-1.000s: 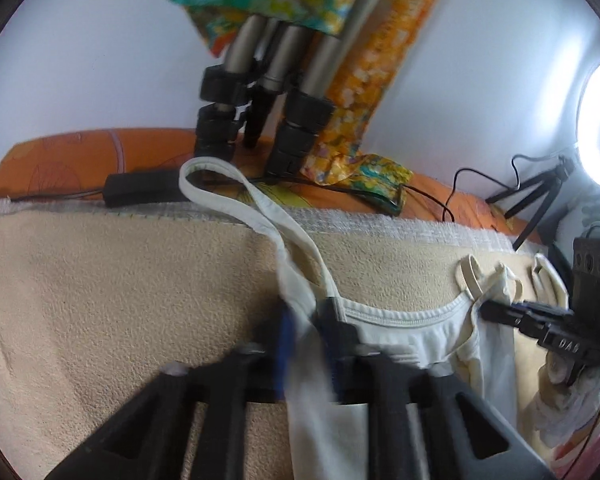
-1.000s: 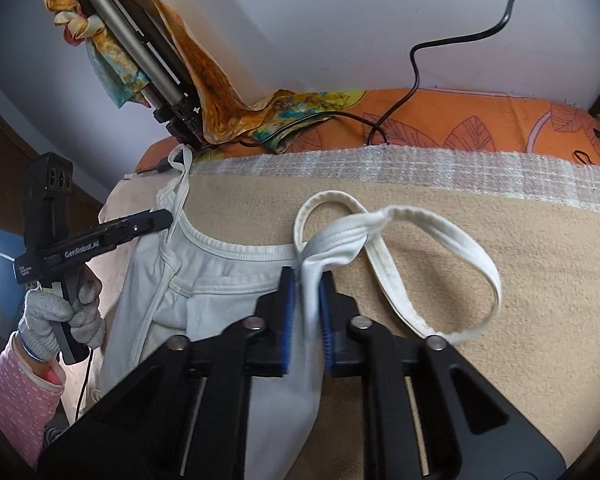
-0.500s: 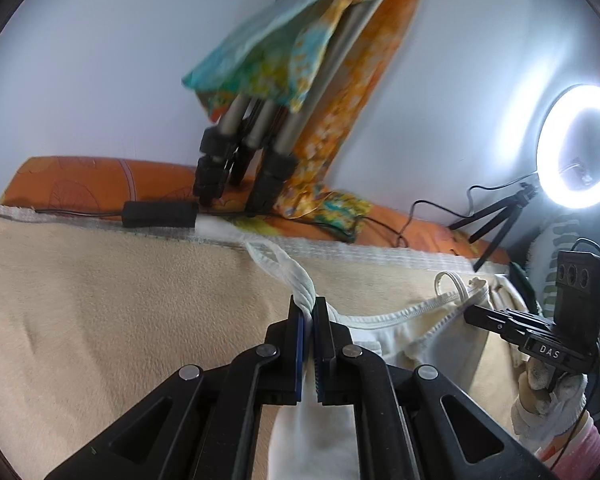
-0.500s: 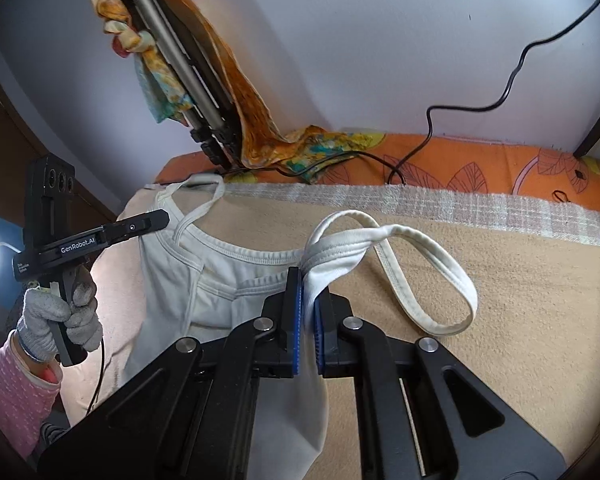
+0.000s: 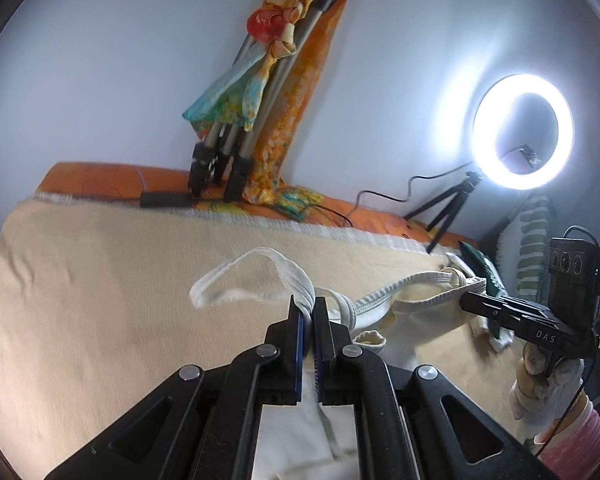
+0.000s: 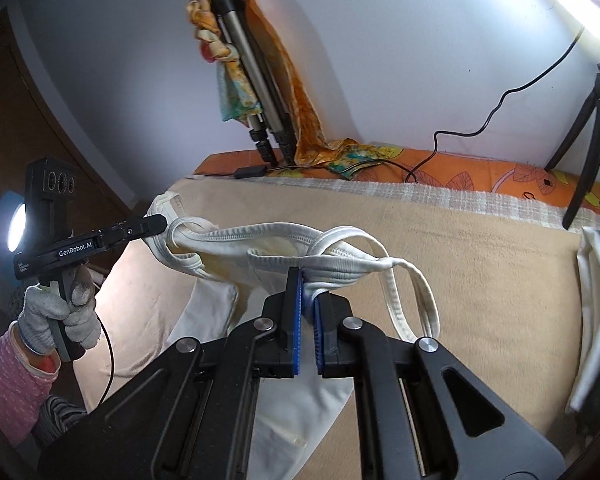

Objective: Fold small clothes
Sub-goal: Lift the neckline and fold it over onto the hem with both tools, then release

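We hold the white tank top [image 6: 236,240] lifted above the tan blanket [image 6: 480,280] on the bed. At nine o'clock in the right wrist view, our left gripper [image 6: 162,222] is clenched on one shoulder strap; at six o'clock, our right gripper [image 6: 307,292] is clenched on the other bunched strap. A tripod [image 6: 256,76] leans at twelve o'clock.
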